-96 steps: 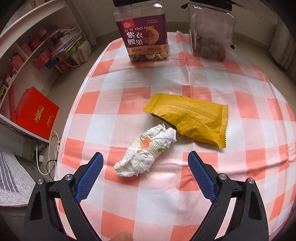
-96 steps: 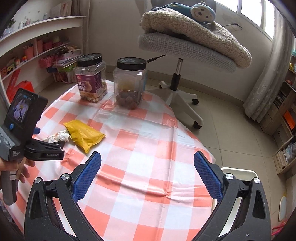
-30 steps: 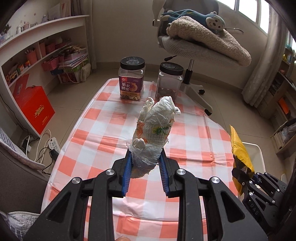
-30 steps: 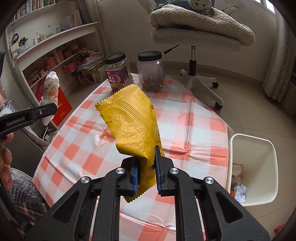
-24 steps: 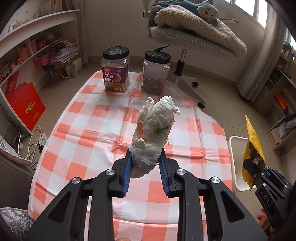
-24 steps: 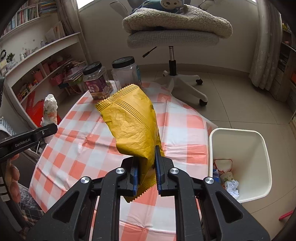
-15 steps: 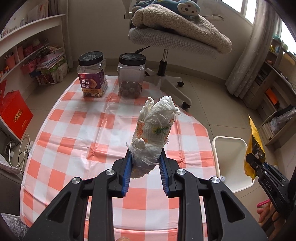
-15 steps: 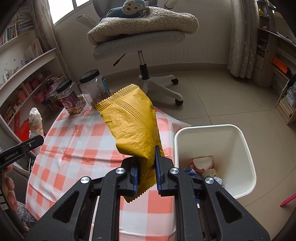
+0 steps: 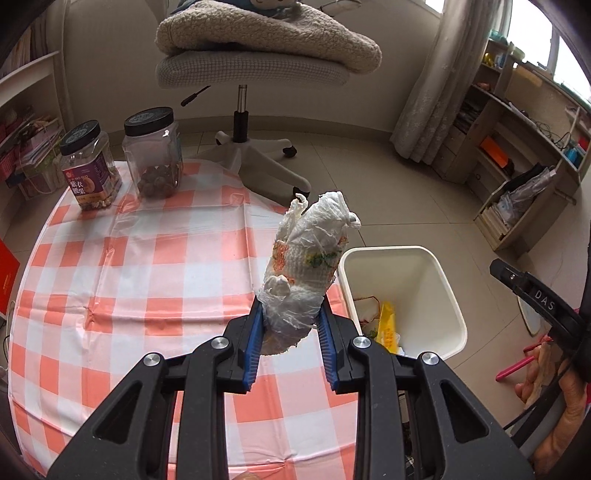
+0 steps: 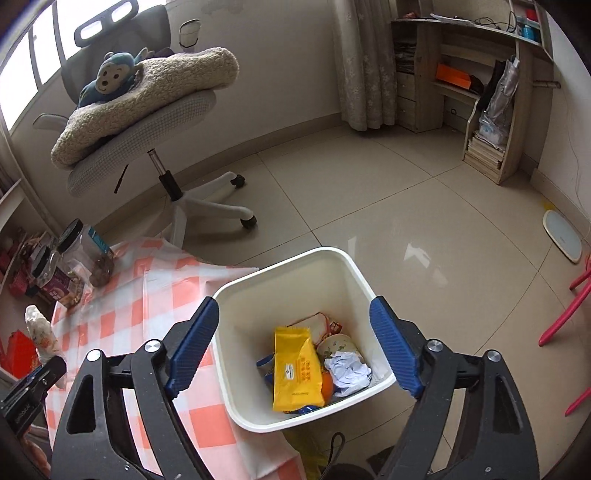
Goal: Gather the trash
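The yellow snack packet (image 10: pixel 295 369) has left the right claw (image 10: pixel 293 347) since half a second ago and now lies inside the white bin (image 10: pixel 288 266), propped among crumpled white paper (image 10: pixel 349 371) and other scraps at the bottom. That claw hangs directly above the bin with its blue pads (image 10: pixel 391 349) spread wide, one over each side wall, gripping nothing.

The left claw (image 9: pixel 291 332) is pinched tight on the crumpled white wrapper (image 9: pixel 306 266), which stands upright between its pads, its printed orange and green band showing about halfway up. It is held over the checked surface (image 9: pixel 147 258), just beside the bin's near rim, not above the opening. From this side the bin (image 9: pixel 439 280) stands on the floor against the edge of the surface, the yellow packet (image 9: pixel 386 326) visible inside it.

Far from the bin, at the opposite end of the surface, stand two black-lidded jars, the purple-labelled jar (image 9: pixel 90 166) and the clear jar (image 9: pixel 153 151), close together. Beyond them on the floor is the swivel chair (image 9: pixel 251 70), piled with a fleecy blanket (image 9: pixel 266 33).
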